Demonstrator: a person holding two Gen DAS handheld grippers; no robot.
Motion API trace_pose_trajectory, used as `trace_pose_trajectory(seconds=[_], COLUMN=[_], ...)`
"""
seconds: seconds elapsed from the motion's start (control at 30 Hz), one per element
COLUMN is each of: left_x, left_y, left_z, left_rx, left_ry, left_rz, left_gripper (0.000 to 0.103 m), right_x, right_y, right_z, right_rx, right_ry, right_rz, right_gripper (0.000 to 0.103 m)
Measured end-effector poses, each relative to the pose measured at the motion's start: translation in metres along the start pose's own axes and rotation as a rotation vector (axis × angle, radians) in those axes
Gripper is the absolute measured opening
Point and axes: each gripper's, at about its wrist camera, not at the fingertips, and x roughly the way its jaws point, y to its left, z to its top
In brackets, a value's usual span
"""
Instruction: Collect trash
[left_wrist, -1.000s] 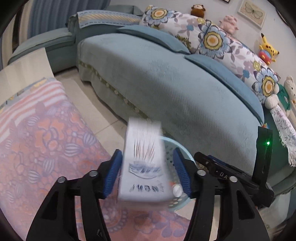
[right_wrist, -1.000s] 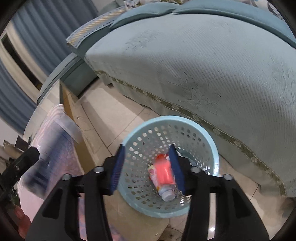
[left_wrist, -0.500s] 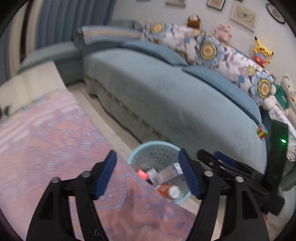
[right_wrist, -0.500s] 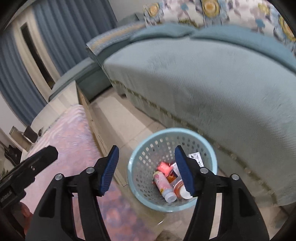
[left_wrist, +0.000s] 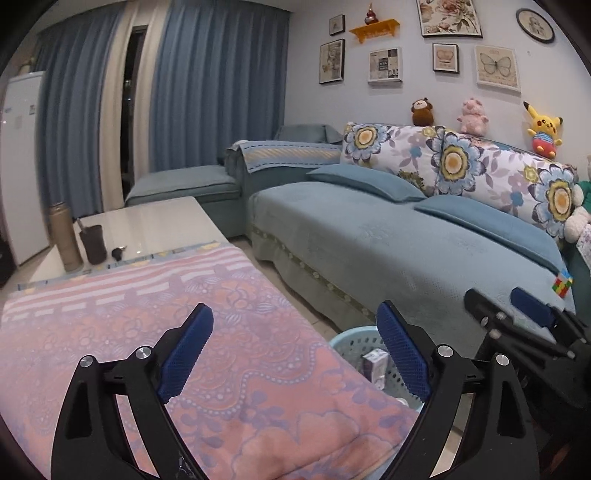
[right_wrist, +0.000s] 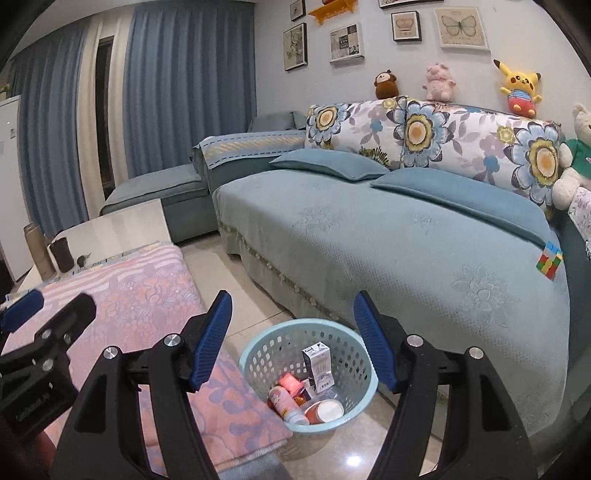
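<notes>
A light blue trash basket stands on the floor between the table and the sofa. Inside it lie a white carton, a pink bottle, a red packet and a round cup. My right gripper hovers above the basket, its jaws opening with nothing between them. My left gripper hangs over the pink cloth's edge, jaws opening wide and empty; the basket rim and the carton show just past its right finger. Each gripper appears at the edge of the other's view.
A pink patterned cloth covers the near end of the low table. Farther along stand a tall tan canister, a dark cup and keys. The blue sofa carries cushions, plush toys and a colourful cube.
The white carton left my left gripper and now lies in the basket. Both grippers rose, tilted up and pulled back from the basket while their jaws widened.
</notes>
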Motion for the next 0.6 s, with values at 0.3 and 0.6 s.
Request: trace_pose_trajectory(seconds=[0.3,0.6], left_x=[0.003,0.001], left_y=[0.011,0.012], left_z=[-0.002,-0.004], left_rx=[-0.023,-0.012], left_ry=[-0.001,-0.011], left_rz=[0.052,0.079], left_gripper=[0.090,0.094], right_x=[0.003,-0.005], right_y=[0.006,0.013], right_z=[-0.010,-0.009], right_rx=[-0.025,-0.041], right_ry=[-0.001,-0.026], right_rz=[0.002,0.004], right_gripper=[0.071,0.074])
